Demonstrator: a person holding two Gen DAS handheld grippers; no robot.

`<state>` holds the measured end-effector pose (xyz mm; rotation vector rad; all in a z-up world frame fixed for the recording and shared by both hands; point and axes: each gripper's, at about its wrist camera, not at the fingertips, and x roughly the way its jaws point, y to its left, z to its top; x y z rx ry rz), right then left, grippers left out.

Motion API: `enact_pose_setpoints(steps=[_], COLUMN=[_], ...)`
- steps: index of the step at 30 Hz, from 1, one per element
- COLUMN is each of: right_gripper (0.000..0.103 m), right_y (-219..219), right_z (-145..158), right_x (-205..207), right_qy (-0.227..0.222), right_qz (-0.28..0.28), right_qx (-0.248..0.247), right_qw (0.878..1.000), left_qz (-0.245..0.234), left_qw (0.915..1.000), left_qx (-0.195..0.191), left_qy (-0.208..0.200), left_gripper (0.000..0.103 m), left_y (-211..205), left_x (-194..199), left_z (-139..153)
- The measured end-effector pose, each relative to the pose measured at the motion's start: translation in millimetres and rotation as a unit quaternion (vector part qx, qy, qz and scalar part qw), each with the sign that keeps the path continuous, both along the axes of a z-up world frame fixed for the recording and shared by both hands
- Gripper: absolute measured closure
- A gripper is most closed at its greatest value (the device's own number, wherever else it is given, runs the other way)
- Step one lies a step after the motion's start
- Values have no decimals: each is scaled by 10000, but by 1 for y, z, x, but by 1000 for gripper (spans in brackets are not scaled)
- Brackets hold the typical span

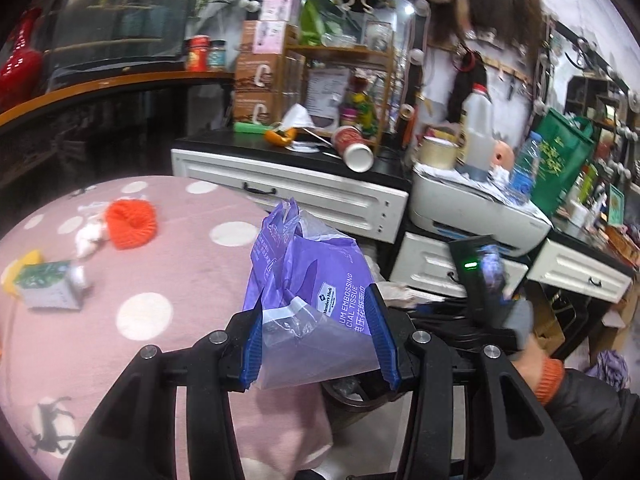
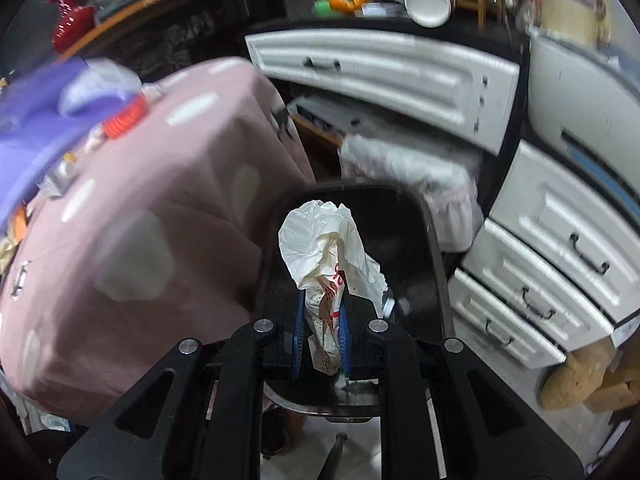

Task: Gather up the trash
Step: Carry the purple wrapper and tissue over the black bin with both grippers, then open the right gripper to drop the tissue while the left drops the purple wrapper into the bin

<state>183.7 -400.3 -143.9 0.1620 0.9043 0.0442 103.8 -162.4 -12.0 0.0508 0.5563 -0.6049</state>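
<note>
A: Quick pass. Your left gripper (image 1: 318, 334) is clamped on a purple tissue pack wrapper (image 1: 308, 276), blue pads (image 1: 253, 344) pressing both lower sides, wrapper sticking up and crumpled at the top. It sits over the right edge of the pink dotted blanket (image 1: 160, 264).

B: And your right gripper (image 2: 322, 330)?

A: Nearly closed, pinching a crumpled white plastic bag with red print (image 2: 328, 252). You've got it right above the black bin (image 2: 436, 240), which stands between the blanket-covered surface and the white drawers (image 2: 540, 280).

B: Other trash you can see?

A: On the blanket, toward its left edge: a small green-and-grey carton (image 1: 50, 286) lying on its side, a white tissue wad (image 1: 90, 236), an orange knitted piece (image 1: 132, 224) just beside the wad. On the black desk top (image 1: 224, 142), near its front edge, a tipped paper cup (image 1: 356, 150), an orange peel (image 1: 280, 136) and a green tube (image 1: 252, 128).

B: Your hand?

A: An orange cuff (image 1: 550, 380) and dark sleeve show at the right of the left wrist view, holding the other device. Right wrist view is motion-blurred; purple wrapper smears across its left edge.
</note>
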Motion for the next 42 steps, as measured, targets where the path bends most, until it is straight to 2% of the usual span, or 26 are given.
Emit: enact_pose_setpoints(steps=[7, 9, 10, 12, 13, 14, 19, 24, 31, 34, 37, 42], right_gripper=[88, 85, 79, 52, 32, 28, 27, 23, 22, 22, 21, 21], right_y=[-2, -5, -8, -11, -14, -16, -24, -43, -86, -95, -102, -107], right_z=[-46, -57, -62, -69, -72, -72, -58, -25, 21, 34, 43, 49], right_x=[18, 20, 20, 19, 17, 15, 8, -4, -27, -34, -40, -46], right_qy=[508, 633, 681, 754, 785, 746, 595, 196, -302, -476, -546, -637], right_qz=[-97, -156, -217, -334, -429, -507, -696, -1001, -1764, -1885, -2029, -2097], right_qx=[20, 48, 73, 110, 166, 206, 157, -24, 30, -14, -194, -32], right_qw=[9987, 9979, 9974, 9965, 9959, 9957, 9957, 9948, 9838, 9809, 9775, 9757], left_qz=[-296, -364, -385, -424, -436, -451, -533, -626, -787, -852, -839, -760], left_qw=[9994, 9991, 9990, 9987, 9986, 9985, 9978, 9969, 9944, 9932, 9924, 9903], left_qx=[166, 223, 236, 263, 289, 305, 376, 433, 618, 670, 773, 926], left_qy=[42, 42, 56, 89, 103, 114, 155, 188, 346, 426, 471, 706], left_gripper=[57, 57, 57, 57, 57, 57, 57, 57, 57, 57, 57, 57], left_y=[-25, -31, -33, -36, -37, -39, -45, -53, -75, -84, -91, -104], left_x=[-5, -7, -8, -8, -9, -9, -11, -13, -9, -7, -3, 11], left_z=[-9, -12, -13, -16, -17, -18, -23, -29, -41, -48, -57, -75])
